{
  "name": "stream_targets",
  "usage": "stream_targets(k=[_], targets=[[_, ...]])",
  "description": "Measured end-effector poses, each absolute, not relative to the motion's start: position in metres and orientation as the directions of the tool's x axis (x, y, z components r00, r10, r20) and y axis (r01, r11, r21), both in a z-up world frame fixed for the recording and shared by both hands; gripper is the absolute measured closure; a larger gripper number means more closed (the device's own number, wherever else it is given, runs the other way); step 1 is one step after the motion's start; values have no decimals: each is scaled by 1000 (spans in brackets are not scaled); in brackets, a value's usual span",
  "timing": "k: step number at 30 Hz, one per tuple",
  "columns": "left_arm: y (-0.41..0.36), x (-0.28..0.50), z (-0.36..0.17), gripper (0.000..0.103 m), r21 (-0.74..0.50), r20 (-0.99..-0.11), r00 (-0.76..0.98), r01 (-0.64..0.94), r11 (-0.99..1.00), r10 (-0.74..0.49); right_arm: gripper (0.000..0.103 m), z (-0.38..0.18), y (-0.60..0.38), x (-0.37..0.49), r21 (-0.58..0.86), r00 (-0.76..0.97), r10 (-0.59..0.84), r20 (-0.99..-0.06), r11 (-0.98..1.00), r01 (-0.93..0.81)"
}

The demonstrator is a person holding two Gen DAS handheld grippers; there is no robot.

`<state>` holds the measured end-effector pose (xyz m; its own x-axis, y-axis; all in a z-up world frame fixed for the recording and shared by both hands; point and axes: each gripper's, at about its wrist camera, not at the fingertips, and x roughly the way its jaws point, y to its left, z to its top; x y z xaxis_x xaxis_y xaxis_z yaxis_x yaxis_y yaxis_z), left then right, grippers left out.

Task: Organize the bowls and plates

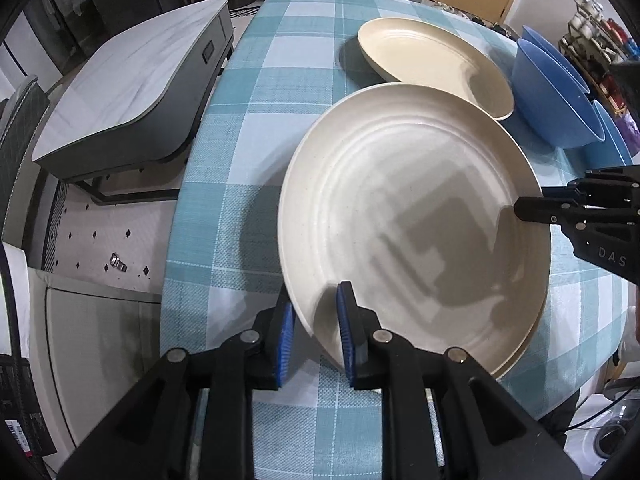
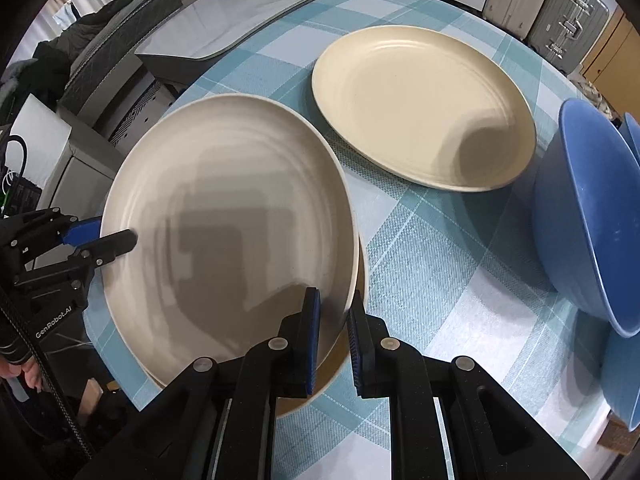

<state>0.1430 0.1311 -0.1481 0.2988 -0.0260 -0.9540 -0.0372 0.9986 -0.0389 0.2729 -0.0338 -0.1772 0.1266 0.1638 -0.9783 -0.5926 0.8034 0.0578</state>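
Note:
A large cream plate (image 1: 412, 208) (image 2: 224, 208) is held at two opposite rims. My left gripper (image 1: 316, 336) is shut on its near-left rim, and shows in the right wrist view as my left gripper (image 2: 116, 236). My right gripper (image 2: 334, 340) is shut on the opposite rim, and shows in the left wrist view as my right gripper (image 1: 520, 208). Directly under the held plate lies a second plate (image 2: 334, 372) (image 1: 524, 348), only its edge showing. I cannot tell whether the two touch. A third cream plate (image 1: 432, 60) (image 2: 420, 104) lies flat farther back.
Nested blue bowls (image 1: 552, 96) (image 2: 588, 216) stand to the right of the plates on the blue checked tablecloth (image 1: 248, 128) (image 2: 440, 264). The table's edge runs close along the left, with a grey side table (image 1: 132, 80) and floor beyond.

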Motion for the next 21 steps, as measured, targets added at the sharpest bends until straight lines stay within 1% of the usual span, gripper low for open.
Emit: stream_targets(k=[5, 8, 21], targets=[[126, 140, -149, 84, -11, -952, 306, -19, 1000, -4, 91, -177, -33, 269, 52, 129, 161, -978, 798, -600], [122, 138, -149, 82, 17, -949, 315, -8, 1000, 18, 91, -174, -32, 270, 40, 136, 153, -979, 793, -609], [113, 138, -155, 81, 39, -951, 307, 14, 999, 32, 90, -173, -38, 261, -8, 149, 108, -983, 784, -620]])
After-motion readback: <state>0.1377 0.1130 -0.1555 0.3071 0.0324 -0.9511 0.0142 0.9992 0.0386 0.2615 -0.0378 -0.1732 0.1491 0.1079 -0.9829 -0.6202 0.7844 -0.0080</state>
